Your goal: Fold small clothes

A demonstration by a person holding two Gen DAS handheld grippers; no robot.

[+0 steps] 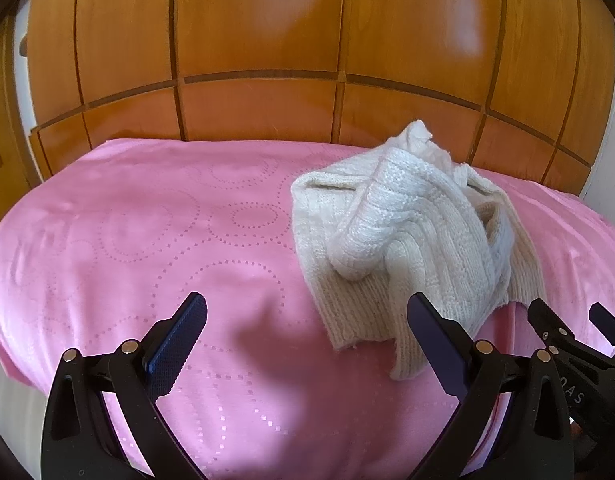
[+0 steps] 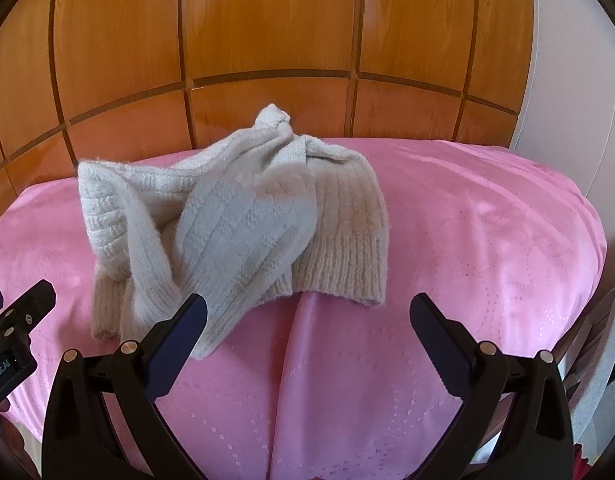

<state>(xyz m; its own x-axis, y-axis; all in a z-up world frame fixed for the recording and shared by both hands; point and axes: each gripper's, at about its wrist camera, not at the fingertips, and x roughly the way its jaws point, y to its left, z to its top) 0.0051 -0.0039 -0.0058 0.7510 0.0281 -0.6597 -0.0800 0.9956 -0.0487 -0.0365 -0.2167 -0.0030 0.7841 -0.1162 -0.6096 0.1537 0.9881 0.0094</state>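
On the pink bedspread (image 1: pixel 147 240), toward the wooden headboard (image 1: pixel 259 40), a cream knitted garment (image 1: pixel 403 240) lies bunched in a heap, with one twisted end standing up at the back and a ribbed hem spread on the near side (image 2: pixel 343 268). Both tools sit short of it with nothing held: the left hand-held gripper (image 1: pixel 307 316) has its jaws spread wide over bare bedspread, its right finger just at the heap's near edge, and the right hand-held gripper (image 2: pixel 307 316) is equally wide open, its left finger overlapping the drooping knit in view, though I cannot tell whether it touches. The main risk, as I judge it, is pinching several layers at once, since sleeves and body are tangled together; lifting such a bite would carry the whole bundle up rather than open it out. The slick-looking bedspread shows a raised crease (image 2: pixel 295 340) right under the hem, so a low grab could catch the cover along with the wool and drag it. Loose knit may also stretch or slip from narrow pads if only an edge is nipped.
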